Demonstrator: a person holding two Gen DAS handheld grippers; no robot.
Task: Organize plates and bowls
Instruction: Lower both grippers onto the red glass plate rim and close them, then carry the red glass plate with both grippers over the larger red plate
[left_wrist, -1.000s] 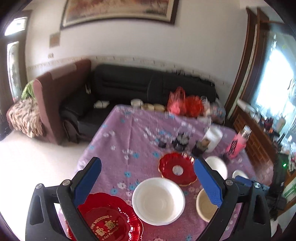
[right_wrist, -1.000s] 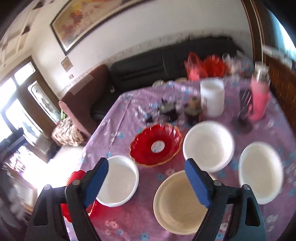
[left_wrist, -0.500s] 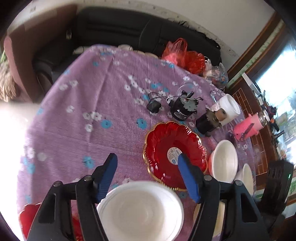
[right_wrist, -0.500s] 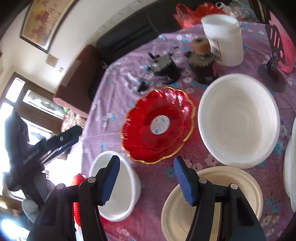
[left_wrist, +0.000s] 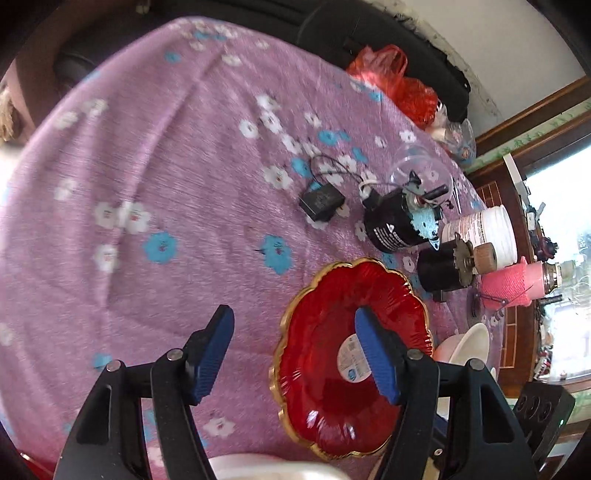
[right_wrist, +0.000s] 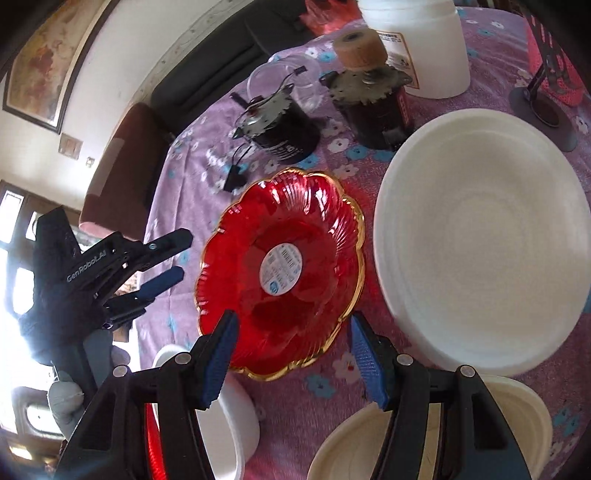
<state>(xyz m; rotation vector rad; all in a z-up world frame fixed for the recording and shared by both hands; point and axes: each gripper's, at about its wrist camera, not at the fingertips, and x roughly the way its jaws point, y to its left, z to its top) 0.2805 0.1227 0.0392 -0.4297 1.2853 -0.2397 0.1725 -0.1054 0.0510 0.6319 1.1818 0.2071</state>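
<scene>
Flanking red dish (right_wrist: 284, 266), white bowls (right_wrist: 480, 240) (motors (right_wrist: 373, 99) behind)

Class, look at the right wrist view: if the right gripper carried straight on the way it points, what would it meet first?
Most likely the near rim of the red scalloped dish, which lies between the right gripper fingers' line. Depth is unclear; the jaws stand open and touch nothing.

Ahead of the claws, a purple flowered cloth (left_wrist: 155, 177) covers the table. On it lie a small black adapter (left_wrist: 320, 202) and two dark motors (right_wrist: 282, 127) side by side. Beyond them stand a white jar (right_wrist: 424, 44), a pink bottle (left_wrist: 511, 282) and a red bag (left_wrist: 391, 79). A black sofa (right_wrist: 207, 62) is behind the table.
</scene>
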